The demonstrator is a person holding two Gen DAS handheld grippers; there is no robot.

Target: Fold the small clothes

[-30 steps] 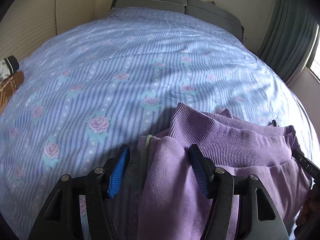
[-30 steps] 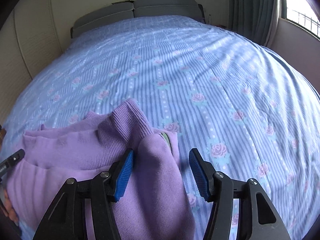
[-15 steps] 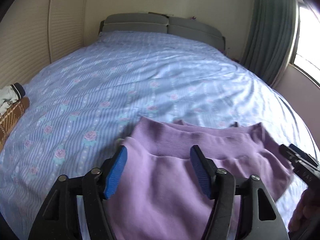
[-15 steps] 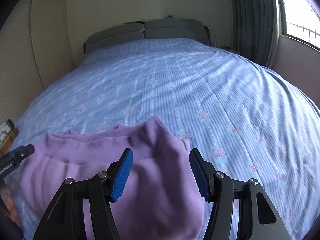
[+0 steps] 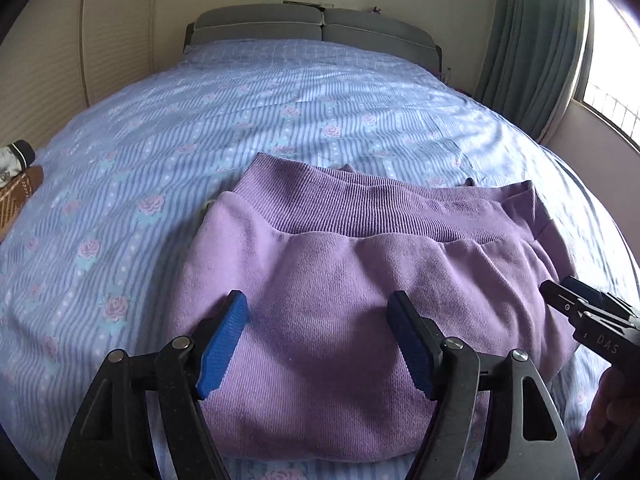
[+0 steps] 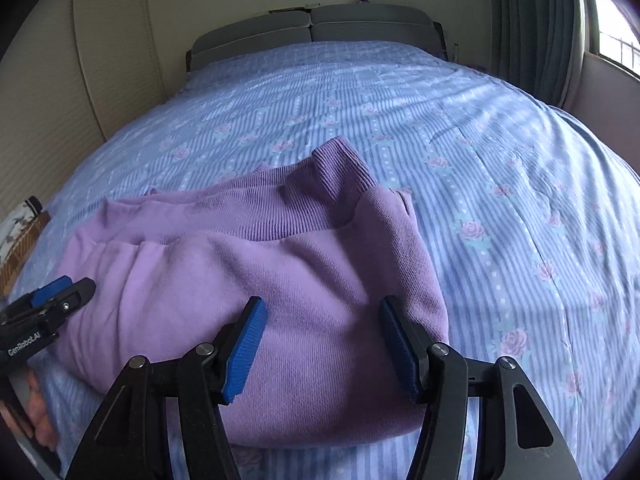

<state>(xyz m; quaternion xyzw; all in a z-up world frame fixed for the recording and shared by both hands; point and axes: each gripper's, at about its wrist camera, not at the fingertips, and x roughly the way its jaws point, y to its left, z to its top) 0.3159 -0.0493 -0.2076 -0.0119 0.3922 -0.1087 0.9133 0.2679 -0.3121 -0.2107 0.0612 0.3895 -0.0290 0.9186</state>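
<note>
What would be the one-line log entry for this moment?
stage: fold laid | purple garment: folded, flat on bed | left tool: opening, nothing gripped | right tool: open, nothing gripped

My left hand-held gripper (image 5: 316,344) is cut off by the bottom edge of its own view, only the finger arms and blue pads showing. The folded purple garment (image 5: 360,280) hides its lower layers and the bedspread (image 5: 200,120) beneath it. At the left edge, a brown woven thing (image 5: 16,196) and a white-and-black item (image 5: 16,156) are cropped; I cannot tell what they are. My right hand (image 5: 608,412) is a blurred sliver in the corner. The window (image 5: 612,80) is blown out.
</note>
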